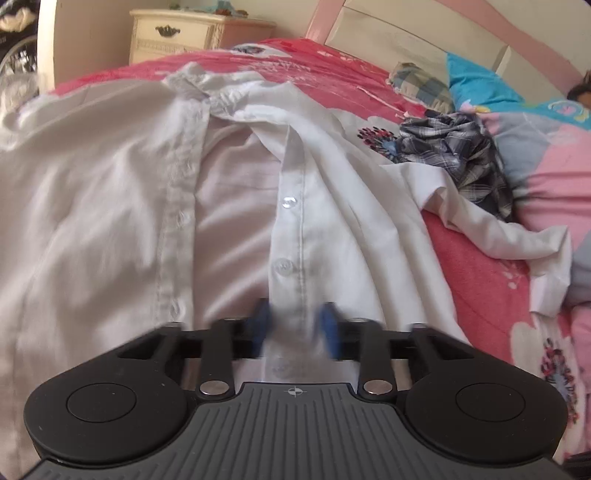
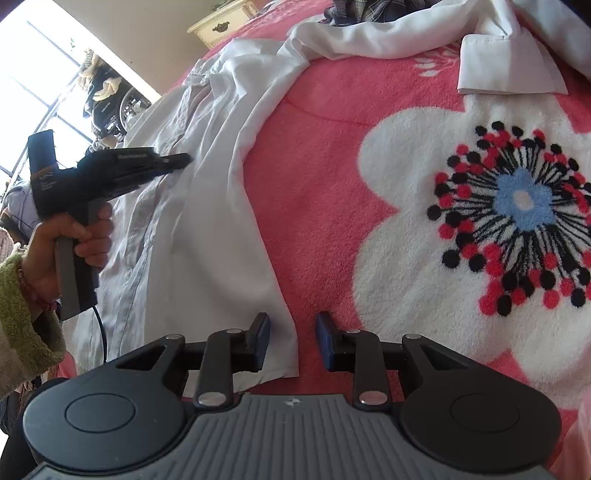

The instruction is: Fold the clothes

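The white shirt (image 1: 236, 192) lies spread open, front up, across the pink flowered blanket (image 2: 424, 229), its button placket (image 1: 291, 229) running straight away from my left gripper (image 1: 297, 326). One sleeve (image 1: 491, 229) trails off to the right, its cuff (image 2: 511, 66) lying flat on the blanket. My left gripper's blue fingers (image 1: 263, 325) are blurred and stand a little apart on either side of the placket; I can't say whether they pinch it. My right gripper (image 2: 292, 341) sits at the shirt's lower corner with its jaws partly apart, the hem edge (image 2: 288, 332) between them, pads not pressing it. A crumpled plaid garment (image 1: 454, 151) lies beyond the sleeve, a cream nightstand (image 1: 177, 35) past the bed.
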Action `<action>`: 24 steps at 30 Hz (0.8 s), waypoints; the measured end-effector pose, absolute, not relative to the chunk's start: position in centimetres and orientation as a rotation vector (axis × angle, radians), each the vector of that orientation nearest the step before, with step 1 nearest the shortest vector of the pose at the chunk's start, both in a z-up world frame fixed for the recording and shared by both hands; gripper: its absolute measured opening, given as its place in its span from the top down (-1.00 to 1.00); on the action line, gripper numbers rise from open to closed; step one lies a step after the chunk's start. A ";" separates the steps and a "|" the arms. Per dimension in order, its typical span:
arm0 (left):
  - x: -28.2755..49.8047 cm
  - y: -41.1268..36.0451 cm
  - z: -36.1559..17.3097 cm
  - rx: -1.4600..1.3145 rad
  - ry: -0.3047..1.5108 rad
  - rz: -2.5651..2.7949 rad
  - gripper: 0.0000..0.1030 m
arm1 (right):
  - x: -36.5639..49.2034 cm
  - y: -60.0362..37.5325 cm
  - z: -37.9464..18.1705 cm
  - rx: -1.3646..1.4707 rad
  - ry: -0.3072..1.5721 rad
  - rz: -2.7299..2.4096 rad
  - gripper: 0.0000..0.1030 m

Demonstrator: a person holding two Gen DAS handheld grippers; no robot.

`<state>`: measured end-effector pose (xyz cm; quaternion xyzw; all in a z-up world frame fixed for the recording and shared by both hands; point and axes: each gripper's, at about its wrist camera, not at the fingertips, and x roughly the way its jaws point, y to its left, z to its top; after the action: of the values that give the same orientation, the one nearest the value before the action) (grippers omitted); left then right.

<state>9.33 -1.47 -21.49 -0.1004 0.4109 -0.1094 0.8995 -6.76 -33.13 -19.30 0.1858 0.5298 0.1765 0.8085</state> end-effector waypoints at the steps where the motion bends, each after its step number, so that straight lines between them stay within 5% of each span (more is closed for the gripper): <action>1: 9.1 -1.3 -21.1 -0.211 0.842 -0.210 0.95 | -6.8 -33.3 -19.4 0.407 1.130 0.378 0.42; 12: 8.4 3.0 -20.9 -0.236 0.883 0.011 0.93 | -7.0 -33.8 -19.9 0.456 1.113 0.389 0.45; 18: 6.8 5.8 -18.2 -0.330 0.870 -0.025 0.34 | -7.1 -34.4 -20.2 0.503 1.105 0.394 0.45; 24: 1.5 7.9 -16.3 -0.377 0.915 -0.096 0.29 | -6.7 -34.7 -19.4 0.543 1.102 0.376 0.41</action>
<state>1.47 7.88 -16.29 -0.1806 0.4388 -0.0459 0.8790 -6.69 -34.66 -19.40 0.2531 0.5139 0.1754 0.8007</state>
